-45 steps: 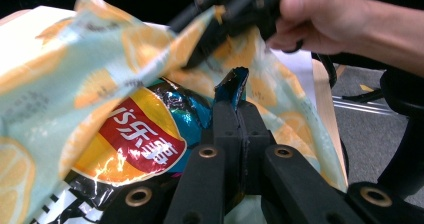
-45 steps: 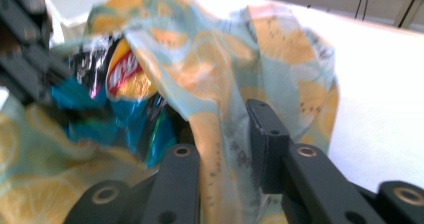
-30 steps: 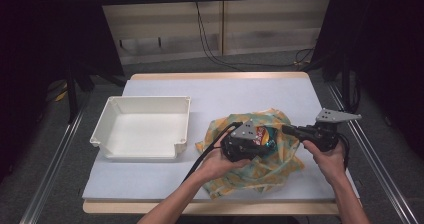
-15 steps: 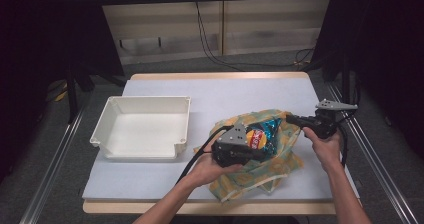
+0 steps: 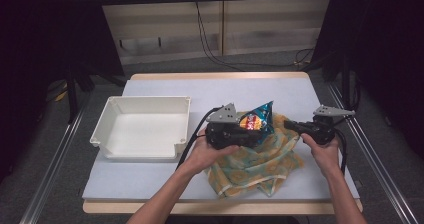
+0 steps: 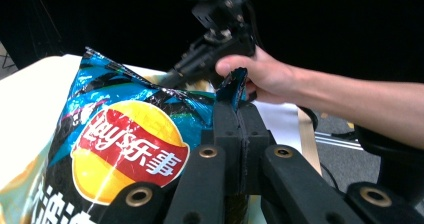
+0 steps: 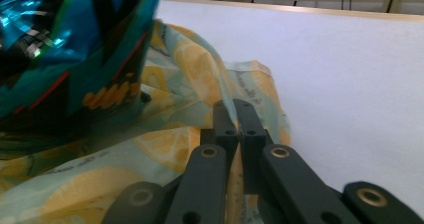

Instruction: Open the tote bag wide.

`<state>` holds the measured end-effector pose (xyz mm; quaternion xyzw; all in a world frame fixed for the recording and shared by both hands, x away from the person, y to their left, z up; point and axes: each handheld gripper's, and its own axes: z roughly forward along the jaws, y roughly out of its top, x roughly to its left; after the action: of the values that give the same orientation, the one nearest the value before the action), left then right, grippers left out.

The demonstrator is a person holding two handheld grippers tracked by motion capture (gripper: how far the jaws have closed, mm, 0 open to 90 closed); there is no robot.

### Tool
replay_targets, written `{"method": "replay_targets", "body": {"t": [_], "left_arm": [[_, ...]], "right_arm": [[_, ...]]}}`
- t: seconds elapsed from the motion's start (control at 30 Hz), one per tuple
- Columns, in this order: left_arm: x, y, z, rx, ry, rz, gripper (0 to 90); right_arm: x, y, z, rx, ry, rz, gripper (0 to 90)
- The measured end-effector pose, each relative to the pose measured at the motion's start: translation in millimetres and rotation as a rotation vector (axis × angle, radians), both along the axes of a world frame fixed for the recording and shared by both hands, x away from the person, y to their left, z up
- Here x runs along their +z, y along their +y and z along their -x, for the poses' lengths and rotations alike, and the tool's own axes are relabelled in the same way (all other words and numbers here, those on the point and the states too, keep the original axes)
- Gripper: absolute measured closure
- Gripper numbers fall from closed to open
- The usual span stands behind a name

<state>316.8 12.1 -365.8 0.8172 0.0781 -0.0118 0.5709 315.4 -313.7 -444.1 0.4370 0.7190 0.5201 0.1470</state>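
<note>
A blue crisp bag (image 5: pixel 256 118) with a red and yellow logo stands tilted above a yellow lemon-print cloth (image 5: pixel 260 159) on the white table. My left gripper (image 5: pixel 254 134) is shut on the bag's edge. In the left gripper view the closed jaws (image 6: pixel 239 106) pinch a blue corner of the bag (image 6: pixel 125 144). My right gripper (image 5: pixel 292 126) lies at the cloth's right edge. In the right gripper view its jaws (image 7: pixel 234 111) are closed with cloth (image 7: pixel 165 149) pinched between them, and the bag (image 7: pixel 65 49) hangs at the upper left.
A white empty tray (image 5: pixel 142 143) sits on the table's left half. The table (image 5: pixel 280 91) has bare surface behind the cloth. Metal rails run along both table sides. Cables trail from both grippers toward the front edge.
My left gripper has lifted the crisp bag off the cloth, so it now stands higher and more upright. My right gripper has shifted slightly along the cloth's right edge.
</note>
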Motion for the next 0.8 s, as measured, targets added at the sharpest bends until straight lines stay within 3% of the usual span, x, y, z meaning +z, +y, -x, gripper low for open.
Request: {"method": "replay_targets", "body": {"t": [0.23, 0.5, 0.8], "left_arm": [[12.3, 1.1, -10.4, 0.021, 0.008, 0.026, 89.5], [27.1, 3.4, -22.6, 0.072, 0.012, 0.051, 89.5], [43.4, 3.6, -35.0, 0.095, 0.016, 0.081, 89.5]], "right_arm": [[-5.0, 6.0, 7.6, 0.023, -0.001, 0.004, 90.0], [-2.8, 10.2, 11.9, 0.038, -0.007, 0.013, 90.0], [-0.8, 13.4, 12.1, 0.042, -0.006, 0.024, 90.0]]}}
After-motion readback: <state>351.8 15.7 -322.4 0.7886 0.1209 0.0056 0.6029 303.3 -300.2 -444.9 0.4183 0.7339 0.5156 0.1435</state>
